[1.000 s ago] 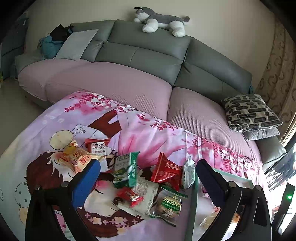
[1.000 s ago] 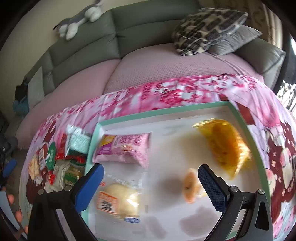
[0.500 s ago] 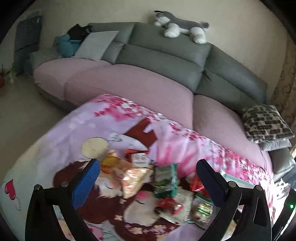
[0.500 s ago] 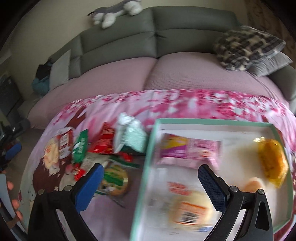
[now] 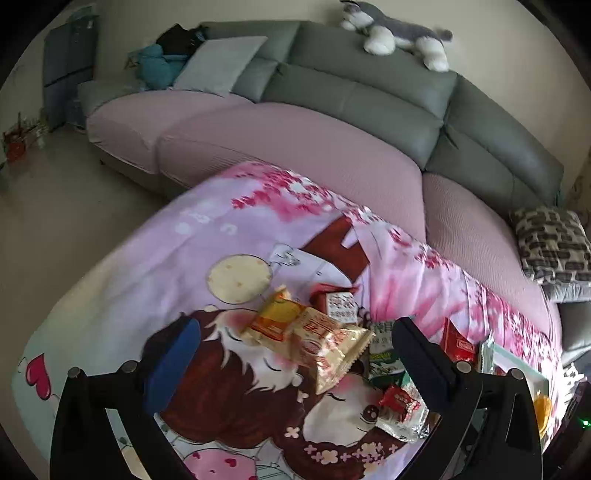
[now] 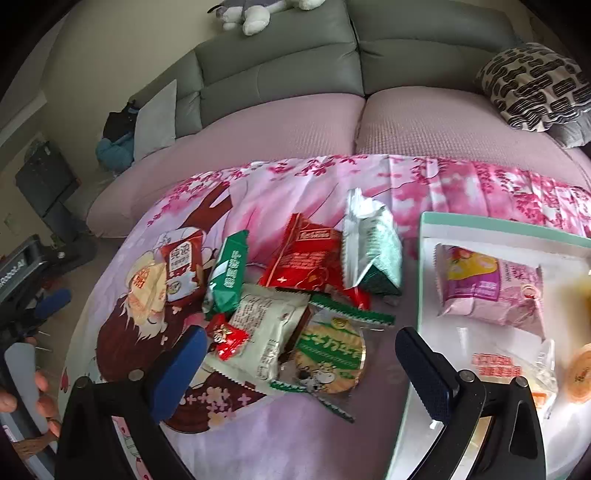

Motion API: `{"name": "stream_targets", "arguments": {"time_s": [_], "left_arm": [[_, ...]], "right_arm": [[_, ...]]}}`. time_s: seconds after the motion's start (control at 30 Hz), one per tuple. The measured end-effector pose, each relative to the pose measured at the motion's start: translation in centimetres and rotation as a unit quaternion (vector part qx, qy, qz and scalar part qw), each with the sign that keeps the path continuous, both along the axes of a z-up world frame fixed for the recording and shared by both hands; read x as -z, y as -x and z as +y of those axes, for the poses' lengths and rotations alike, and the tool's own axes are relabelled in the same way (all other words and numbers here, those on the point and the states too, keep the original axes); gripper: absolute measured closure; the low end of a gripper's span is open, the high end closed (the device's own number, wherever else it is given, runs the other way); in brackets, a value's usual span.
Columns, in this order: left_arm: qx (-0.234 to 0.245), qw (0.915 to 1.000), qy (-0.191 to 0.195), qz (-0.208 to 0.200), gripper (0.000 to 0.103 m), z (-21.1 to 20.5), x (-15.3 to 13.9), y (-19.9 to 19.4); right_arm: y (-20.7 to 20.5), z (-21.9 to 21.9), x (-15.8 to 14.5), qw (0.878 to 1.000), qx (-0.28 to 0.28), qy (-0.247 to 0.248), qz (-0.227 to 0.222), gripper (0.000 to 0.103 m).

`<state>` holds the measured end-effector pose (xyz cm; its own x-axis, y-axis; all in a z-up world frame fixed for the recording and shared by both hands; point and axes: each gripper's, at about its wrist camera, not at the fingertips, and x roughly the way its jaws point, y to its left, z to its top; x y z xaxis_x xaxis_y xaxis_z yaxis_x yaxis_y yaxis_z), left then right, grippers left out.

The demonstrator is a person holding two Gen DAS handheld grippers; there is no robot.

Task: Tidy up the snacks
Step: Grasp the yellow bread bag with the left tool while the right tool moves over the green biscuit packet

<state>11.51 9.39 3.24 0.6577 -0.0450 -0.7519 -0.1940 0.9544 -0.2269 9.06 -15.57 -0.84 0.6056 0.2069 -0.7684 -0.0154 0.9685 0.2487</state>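
Several snack packets lie in a pile on the pink cartoon cloth [image 5: 155, 266]. In the left wrist view a yellow-orange packet [image 5: 314, 339] lies between the fingers of my open, empty left gripper [image 5: 295, 354], with a red-white packet [image 5: 338, 302] behind it. In the right wrist view my open, empty right gripper [image 6: 299, 362] hovers over a round green-labelled snack [image 6: 328, 354], a white packet [image 6: 262, 332] and a small red candy [image 6: 227, 338]. A red packet [image 6: 306, 258] and green packets [image 6: 229, 273] lie behind. The green-rimmed white tray [image 6: 498, 225] at right holds a pink packet [image 6: 487, 284].
A sofa with a pink cover [image 5: 295, 140] and grey back runs behind the table. A patterned cushion [image 6: 535, 85] lies on it at right, a plush dog [image 5: 395, 33] on top. The floor [image 5: 55, 206] drops off left of the table. The left gripper shows at the right wrist view's left edge [image 6: 51, 299].
Both grippers swung left. The left one now frames the yellow-orange packet instead of the middle of the pile. The right one moved off the tray and now hovers over the pile.
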Motion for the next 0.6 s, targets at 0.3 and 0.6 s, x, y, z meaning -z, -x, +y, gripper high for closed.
{"name": "stream_targets", "arguments": {"time_s": [0.3, 0.6], "left_arm": [[0.005, 0.9988, 0.024, 0.043, 0.000, -0.8, 3.9, -3.1], [-0.037, 0.9960, 0.050, 0.064, 0.000, 0.5, 5.8, -4.5]], "right_arm": [[-0.5, 0.5, 0.8, 1.000, -0.007, 0.005, 0.021, 0.031], [-1.3, 0.7, 1.8, 0.999, -0.007, 0.014, 0.036, 0.041]]}}
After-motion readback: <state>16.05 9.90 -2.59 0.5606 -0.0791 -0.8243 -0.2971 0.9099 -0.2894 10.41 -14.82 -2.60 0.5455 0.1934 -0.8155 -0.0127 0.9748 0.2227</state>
